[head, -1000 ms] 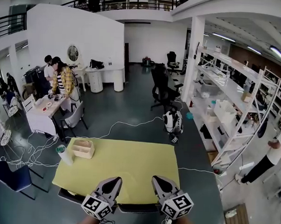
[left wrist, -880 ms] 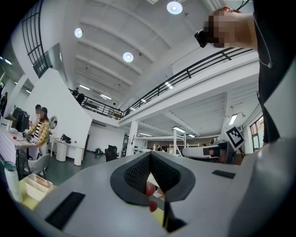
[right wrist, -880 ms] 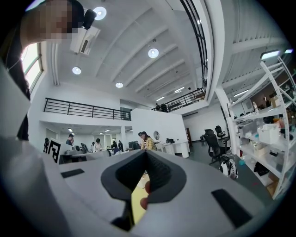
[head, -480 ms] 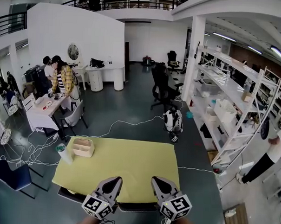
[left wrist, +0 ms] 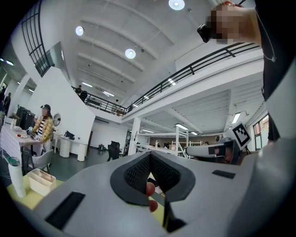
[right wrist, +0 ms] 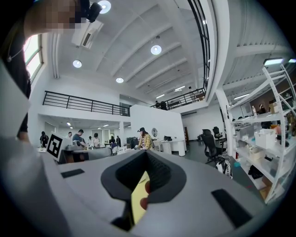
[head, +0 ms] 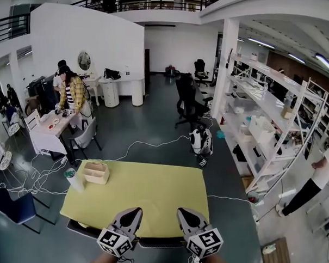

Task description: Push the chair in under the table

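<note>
A yellow table (head: 145, 194) fills the middle of the head view. The dark top edge of the chair (head: 160, 243) shows along the table's near side, between my two grippers. My left gripper (head: 130, 214) is shut and empty, its tip over the table's near edge just left of the chair's middle. My right gripper (head: 186, 215) is likewise shut on nothing, just right of it. Whether either touches the chair is hidden. The left gripper view shows the left gripper (left wrist: 150, 156) closed, with a sliver of yellow table below. The right gripper view shows the right gripper (right wrist: 147, 154) closed too.
A wooden box (head: 97, 173) and a white bottle (head: 74, 181) stand on the table's far left corner. Cables lie on the floor beyond. A black office chair (head: 190, 100), white shelves (head: 266, 119), people at a white table (head: 71, 94) and a blue chair (head: 11, 206) surround the spot.
</note>
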Demonstrator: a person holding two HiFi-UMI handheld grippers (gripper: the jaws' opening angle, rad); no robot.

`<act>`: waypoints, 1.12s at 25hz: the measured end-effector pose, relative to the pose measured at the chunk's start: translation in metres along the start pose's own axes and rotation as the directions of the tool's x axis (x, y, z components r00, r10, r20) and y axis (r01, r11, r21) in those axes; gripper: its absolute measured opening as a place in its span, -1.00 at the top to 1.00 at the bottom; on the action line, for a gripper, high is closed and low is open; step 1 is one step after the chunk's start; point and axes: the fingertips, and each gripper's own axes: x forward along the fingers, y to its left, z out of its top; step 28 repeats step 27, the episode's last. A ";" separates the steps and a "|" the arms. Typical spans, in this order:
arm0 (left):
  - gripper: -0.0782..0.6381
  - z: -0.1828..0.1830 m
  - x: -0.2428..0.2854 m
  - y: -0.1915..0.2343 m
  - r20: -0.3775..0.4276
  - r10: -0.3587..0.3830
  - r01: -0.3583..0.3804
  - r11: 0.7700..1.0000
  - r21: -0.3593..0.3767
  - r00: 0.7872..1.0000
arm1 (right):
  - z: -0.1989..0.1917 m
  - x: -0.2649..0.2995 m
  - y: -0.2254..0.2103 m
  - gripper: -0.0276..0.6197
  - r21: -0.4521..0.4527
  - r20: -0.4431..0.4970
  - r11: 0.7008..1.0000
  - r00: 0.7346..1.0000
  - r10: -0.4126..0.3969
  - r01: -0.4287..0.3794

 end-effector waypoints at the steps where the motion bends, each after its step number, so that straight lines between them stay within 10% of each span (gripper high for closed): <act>1: 0.76 -0.001 0.000 0.001 -0.003 0.003 -0.003 1.000 -0.004 1.000 | -0.002 0.000 -0.001 0.88 0.000 -0.004 1.000 1.000 -0.002 0.002; 28: 0.76 -0.011 -0.018 0.008 -0.009 0.019 -0.019 1.000 -0.008 1.000 | -0.024 0.005 0.017 0.88 0.015 -0.047 1.000 0.998 0.028 -0.027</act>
